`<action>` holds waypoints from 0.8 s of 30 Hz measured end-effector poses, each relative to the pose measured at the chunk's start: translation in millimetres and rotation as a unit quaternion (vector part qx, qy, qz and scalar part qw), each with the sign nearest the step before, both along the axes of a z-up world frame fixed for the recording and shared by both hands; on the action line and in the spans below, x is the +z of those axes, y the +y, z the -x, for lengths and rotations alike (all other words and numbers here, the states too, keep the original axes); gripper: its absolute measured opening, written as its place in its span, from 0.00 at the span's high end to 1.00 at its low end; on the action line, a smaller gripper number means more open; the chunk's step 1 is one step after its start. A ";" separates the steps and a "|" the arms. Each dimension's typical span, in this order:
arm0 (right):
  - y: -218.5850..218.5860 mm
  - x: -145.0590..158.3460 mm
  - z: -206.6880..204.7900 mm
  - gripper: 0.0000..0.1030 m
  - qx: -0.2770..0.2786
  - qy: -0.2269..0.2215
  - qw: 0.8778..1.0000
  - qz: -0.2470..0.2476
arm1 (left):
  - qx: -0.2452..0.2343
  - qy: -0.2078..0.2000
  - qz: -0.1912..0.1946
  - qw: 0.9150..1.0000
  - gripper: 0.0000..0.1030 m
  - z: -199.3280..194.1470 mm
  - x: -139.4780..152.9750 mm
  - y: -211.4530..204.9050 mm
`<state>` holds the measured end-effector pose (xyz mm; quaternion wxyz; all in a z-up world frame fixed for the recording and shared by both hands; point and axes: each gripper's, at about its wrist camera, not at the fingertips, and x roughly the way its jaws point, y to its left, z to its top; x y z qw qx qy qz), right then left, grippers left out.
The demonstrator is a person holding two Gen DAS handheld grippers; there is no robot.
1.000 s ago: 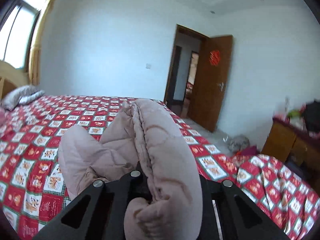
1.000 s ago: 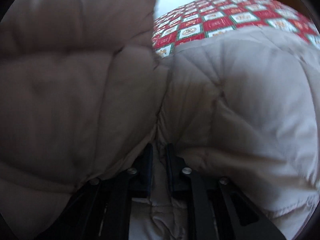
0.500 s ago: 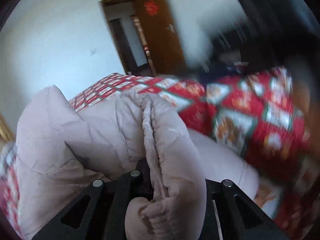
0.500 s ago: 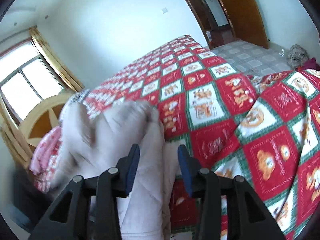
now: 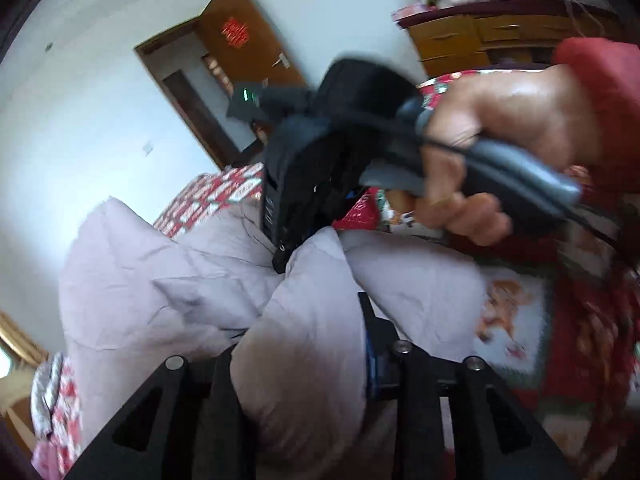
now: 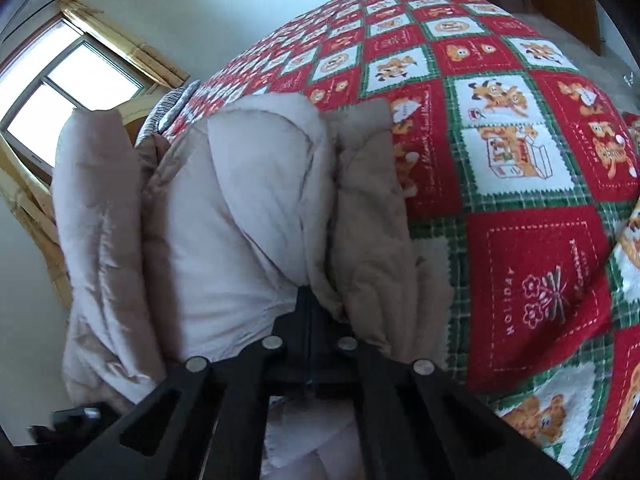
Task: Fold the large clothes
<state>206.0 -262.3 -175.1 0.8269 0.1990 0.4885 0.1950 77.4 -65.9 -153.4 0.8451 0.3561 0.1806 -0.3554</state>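
A puffy beige padded coat (image 5: pixel 168 280) lies bunched on a red and green patchwork quilt (image 6: pixel 520 160). A thick fold of it fills the gap between the fingers of my left gripper (image 5: pixel 298 344); the jaws are opening, but the fold still bulges against both. In the left wrist view a hand (image 5: pixel 500 132) in a red sleeve holds my right gripper (image 5: pixel 280 260), tip down on the coat. My right gripper (image 6: pixel 308 300) is shut, its tips in a crease of the coat (image 6: pixel 240 200); I see no fabric between them.
The quilt-covered bed stretches away to the right of the coat. A grey pillow (image 6: pixel 168 108), a wooden headboard (image 6: pixel 24 200) and a window (image 6: pixel 68 92) lie beyond it. A brown door (image 5: pixel 240 40) and a cluttered wooden dresser (image 5: pixel 480 36) stand by the far wall.
The left view has rolled and dropped toward the bed, and its fingers stand wider around the fold. The right gripper swung over, shut, and now shows in the left view on the coat.
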 end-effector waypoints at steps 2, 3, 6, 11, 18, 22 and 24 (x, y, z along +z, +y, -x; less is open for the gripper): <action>-2.9 -5.8 1.9 1.00 0.007 0.014 0.999 -0.041 | 0.003 0.035 0.011 0.999 0.70 -1.2 10.9 13.9; -5.4 -10.2 3.4 1.00 0.007 0.019 0.998 -0.062 | 0.009 0.068 0.035 0.997 0.70 -6.4 18.2 24.1; -4.4 -16.8 8.0 1.00 0.011 0.011 0.996 -0.088 | 0.023 0.137 0.093 0.986 0.70 -26.8 32.4 38.2; 10.3 -4.3 16.3 1.00 0.009 -0.021 0.999 -0.031 | 0.010 0.027 0.067 0.997 0.33 -9.5 29.2 2.8; -21.8 -14.4 3.8 1.00 0.026 0.034 0.992 -0.118 | -0.122 0.000 0.120 0.985 0.22 21.5 46.7 -19.8; -25.3 -17.4 0.2 1.00 0.028 0.029 0.993 -0.111 | -0.104 0.008 0.182 0.978 0.22 19.1 71.8 22.3; -15.5 -15.7 5.3 1.00 0.026 0.002 0.997 -0.076 | -0.039 0.044 0.257 0.965 0.22 -5.9 91.1 69.6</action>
